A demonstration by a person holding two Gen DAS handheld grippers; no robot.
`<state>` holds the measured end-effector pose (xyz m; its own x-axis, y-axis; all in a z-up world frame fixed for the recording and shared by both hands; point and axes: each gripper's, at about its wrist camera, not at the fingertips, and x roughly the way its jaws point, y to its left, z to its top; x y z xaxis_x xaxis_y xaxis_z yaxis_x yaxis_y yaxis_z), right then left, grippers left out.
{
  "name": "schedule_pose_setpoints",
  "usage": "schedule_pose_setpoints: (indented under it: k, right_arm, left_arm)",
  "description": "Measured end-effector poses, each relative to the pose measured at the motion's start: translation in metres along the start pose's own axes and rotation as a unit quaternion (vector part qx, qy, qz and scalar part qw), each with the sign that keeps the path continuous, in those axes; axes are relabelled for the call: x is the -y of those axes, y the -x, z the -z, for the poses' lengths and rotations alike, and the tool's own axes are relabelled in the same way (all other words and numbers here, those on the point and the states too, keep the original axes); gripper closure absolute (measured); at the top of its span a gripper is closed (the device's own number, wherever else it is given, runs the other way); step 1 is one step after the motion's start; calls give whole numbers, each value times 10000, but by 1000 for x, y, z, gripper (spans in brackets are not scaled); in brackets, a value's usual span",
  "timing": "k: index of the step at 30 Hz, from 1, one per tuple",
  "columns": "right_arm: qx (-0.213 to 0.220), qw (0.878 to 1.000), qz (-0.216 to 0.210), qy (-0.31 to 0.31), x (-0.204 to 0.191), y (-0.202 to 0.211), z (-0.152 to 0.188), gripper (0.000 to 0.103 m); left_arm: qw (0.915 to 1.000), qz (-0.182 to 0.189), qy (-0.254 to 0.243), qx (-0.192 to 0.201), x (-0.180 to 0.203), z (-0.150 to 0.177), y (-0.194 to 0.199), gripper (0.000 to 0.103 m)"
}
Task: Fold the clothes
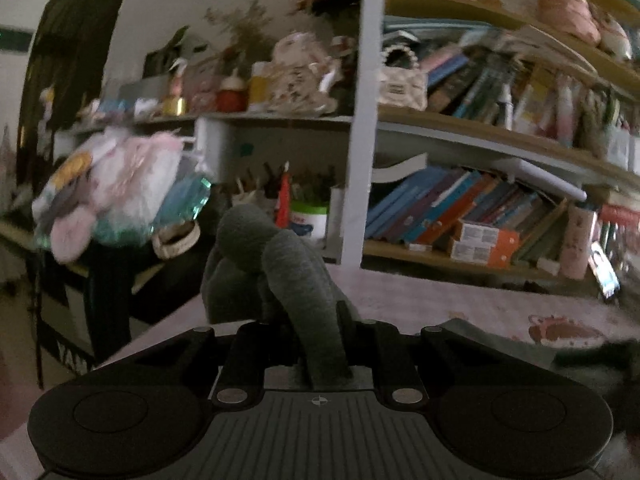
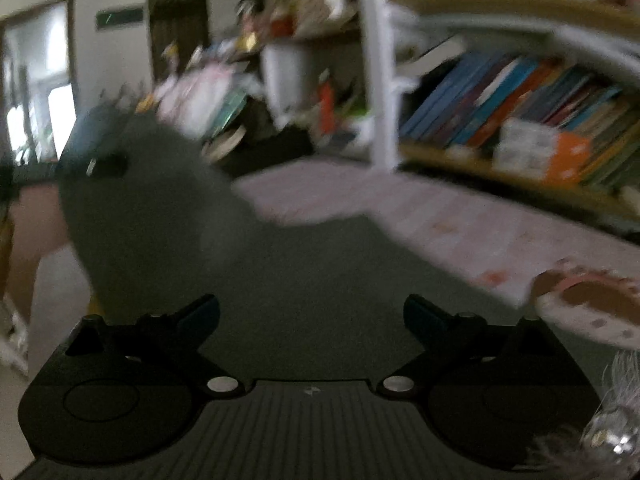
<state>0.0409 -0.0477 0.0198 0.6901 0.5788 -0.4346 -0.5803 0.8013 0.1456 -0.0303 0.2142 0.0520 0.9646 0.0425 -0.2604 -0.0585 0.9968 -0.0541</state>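
A dark grey knit garment is bunched up between the fingers of my left gripper, which is shut on it and holds a fold lifted off the pink bedspread. In the right wrist view the same grey garment spreads flat across the pink bedspread, with one end raised at the left, where the left gripper shows as a dark blurred shape. My right gripper is open and empty, low over the flat cloth. This view is blurred.
A bookshelf full of books runs along the far side of the bed, with a white post. A pile of pink and white bags lies on a desk at the left. A patterned cloth lies at right.
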Motion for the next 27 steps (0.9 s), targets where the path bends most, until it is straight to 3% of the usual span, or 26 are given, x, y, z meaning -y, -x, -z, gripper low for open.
schedule_pose_setpoints:
  k: [5, 12, 16, 19, 22, 24, 27]
  right_arm:
    - [480, 9965, 145, -664, 44, 40, -5, 4]
    - [554, 9908, 488, -1138, 83, 74, 11, 4]
    - [681, 9874, 574, -1308, 92, 86, 19, 4]
    - [808, 9845, 604, -1432, 96, 92, 20, 4]
    - [910, 9825, 575, -1518, 99, 96, 19, 4]
    - [964, 9813, 561, -1569, 101, 99, 19, 4]
    - [970, 9797, 597, -1651, 104, 100, 19, 4]
  left_arm:
    - [9977, 1, -681, 43, 32, -6, 1, 87]
    - [9860, 95, -1663, 112, 80, -11, 3, 87]
    - [9737, 385, -2245, 25, 113, -4, 2, 86]
    - [9653, 791, -2476, -250, 138, 8, 0, 80]
    - [9519, 1349, -2677, -632, 164, 29, -2, 58]
    - [9398, 1627, -2872, -883, 179, 44, -2, 33]
    - [9265, 1800, -3148, -1003, 195, 65, 2, 24]
